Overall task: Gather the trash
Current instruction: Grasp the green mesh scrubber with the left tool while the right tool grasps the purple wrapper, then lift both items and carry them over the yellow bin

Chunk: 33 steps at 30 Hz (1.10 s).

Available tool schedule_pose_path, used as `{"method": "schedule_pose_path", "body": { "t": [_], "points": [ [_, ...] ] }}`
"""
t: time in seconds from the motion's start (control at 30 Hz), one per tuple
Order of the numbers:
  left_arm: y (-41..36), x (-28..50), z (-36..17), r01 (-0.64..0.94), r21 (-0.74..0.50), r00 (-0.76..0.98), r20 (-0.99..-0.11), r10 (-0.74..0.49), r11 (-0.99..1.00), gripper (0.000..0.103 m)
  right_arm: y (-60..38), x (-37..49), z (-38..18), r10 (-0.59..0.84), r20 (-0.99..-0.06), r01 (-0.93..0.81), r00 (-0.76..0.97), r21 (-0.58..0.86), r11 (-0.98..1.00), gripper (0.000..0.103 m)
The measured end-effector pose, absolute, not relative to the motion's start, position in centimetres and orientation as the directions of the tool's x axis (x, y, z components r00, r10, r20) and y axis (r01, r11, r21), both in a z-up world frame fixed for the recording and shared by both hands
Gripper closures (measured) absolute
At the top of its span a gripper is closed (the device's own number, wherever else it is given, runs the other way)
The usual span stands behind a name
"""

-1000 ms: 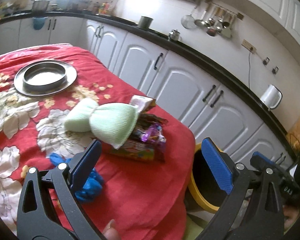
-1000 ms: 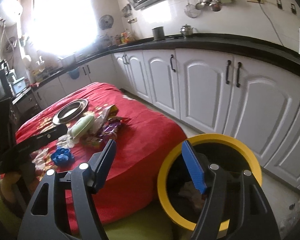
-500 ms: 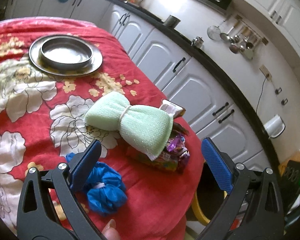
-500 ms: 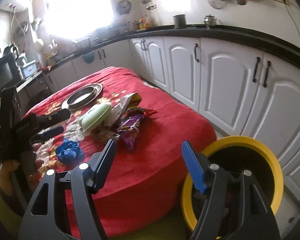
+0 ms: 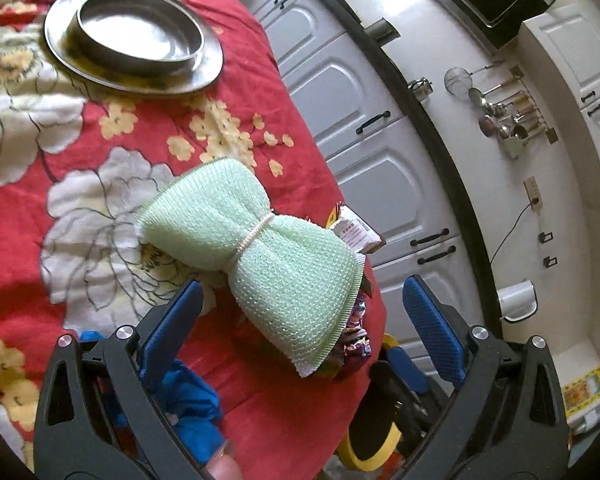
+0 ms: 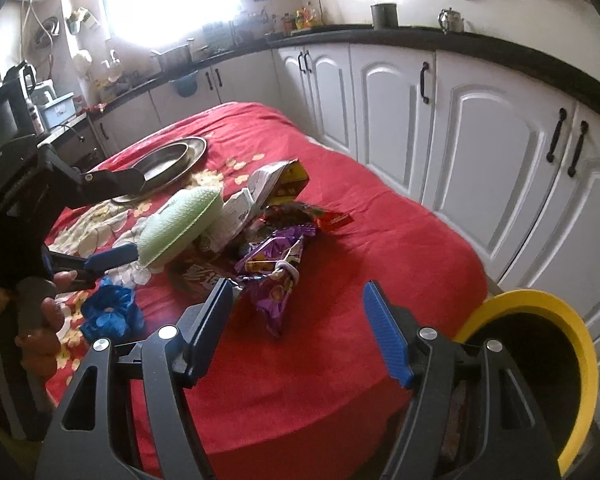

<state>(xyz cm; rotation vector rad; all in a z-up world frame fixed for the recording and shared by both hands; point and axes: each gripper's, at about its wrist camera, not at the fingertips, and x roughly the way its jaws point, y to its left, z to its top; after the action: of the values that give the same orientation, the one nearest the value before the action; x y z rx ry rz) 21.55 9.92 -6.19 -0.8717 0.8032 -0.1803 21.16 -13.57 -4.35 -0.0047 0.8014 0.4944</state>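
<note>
A pile of snack wrappers lies on the red flowered tablecloth, with a purple wrapper at its front. A pale green mesh scrubber rests on the pile's left side, and a crumpled blue bag lies beside it. My left gripper is open, and the scrubber's near end reaches between its blue pads without touching them. My right gripper is open with its jaws closing, just short of the purple wrapper, whose tip lies between the pads untouched. From the right wrist, the left gripper straddles the scrubber.
A steel plate with a bowl stands at the far end of the table. A yellow-rimmed black bin stands on the floor at the table's near right corner. White cabinets under a black counter run along the right.
Both grippers have come in lower and closer to the pile. The left view has rolled, and the scrubber now sits between its pads. The bin has slid towards the right view's edge.
</note>
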Motion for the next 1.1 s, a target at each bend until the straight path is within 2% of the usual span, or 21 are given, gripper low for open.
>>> {"method": "schedule_pose_path", "body": {
  "t": [0.17, 0.3, 0.33, 0.4, 0.47, 0.5, 0.6, 1.1],
  "points": [
    [9.2, 22.0, -6.6, -0.164, -0.735, 0.689, -0.563, -0.457, 0.658, 0.016, -12.6, 22.5, -5.3, 0.449, -0.700, -0.423, 0.555, 0.227, 0.877, 0.045],
    [8.9, 22.1, -6.9, -0.166, -0.730, 0.680, -0.572, -0.459, 0.663, 0.029, -11.8, 23.6, -6.2, 0.466, -0.720, -0.419, 0.515, 0.263, 0.869, 0.049],
    [8.9, 22.1, -7.0, -0.167, -0.729, 0.679, -0.573, -0.459, 0.664, 0.035, -11.7, 23.8, -6.6, 0.467, -0.730, -0.417, 0.498, 0.271, 0.868, 0.053],
    [8.8, 22.0, -7.2, -0.172, -0.727, 0.675, -0.579, -0.458, 0.665, 0.043, -11.8, 24.0, -7.0, 0.486, -0.733, -0.407, 0.476, 0.306, 0.861, 0.071],
    [8.9, 22.0, -7.4, -0.176, -0.728, 0.673, -0.580, -0.459, 0.663, 0.051, -11.9, 23.8, -6.9, 0.497, -0.730, -0.411, 0.469, 0.318, 0.855, 0.077],
    [8.9, 21.9, -7.5, -0.177, -0.731, 0.672, -0.579, -0.462, 0.659, 0.053, -11.9, 23.6, -6.7, 0.495, -0.730, -0.419, 0.471, 0.308, 0.854, 0.085],
    [8.9, 21.6, -7.5, -0.171, -0.738, 0.675, -0.571, -0.468, 0.653, 0.057, -12.1, 23.2, -6.3, 0.500, -0.727, -0.427, 0.470, 0.309, 0.850, 0.090],
    [9.1, 19.4, -4.9, -0.100, -0.721, 0.722, -0.527, -0.449, 0.685, 0.065, -13.3, 20.4, -3.3, 0.501, -0.689, -0.457, 0.523, 0.269, 0.847, 0.090]
  ]
}}
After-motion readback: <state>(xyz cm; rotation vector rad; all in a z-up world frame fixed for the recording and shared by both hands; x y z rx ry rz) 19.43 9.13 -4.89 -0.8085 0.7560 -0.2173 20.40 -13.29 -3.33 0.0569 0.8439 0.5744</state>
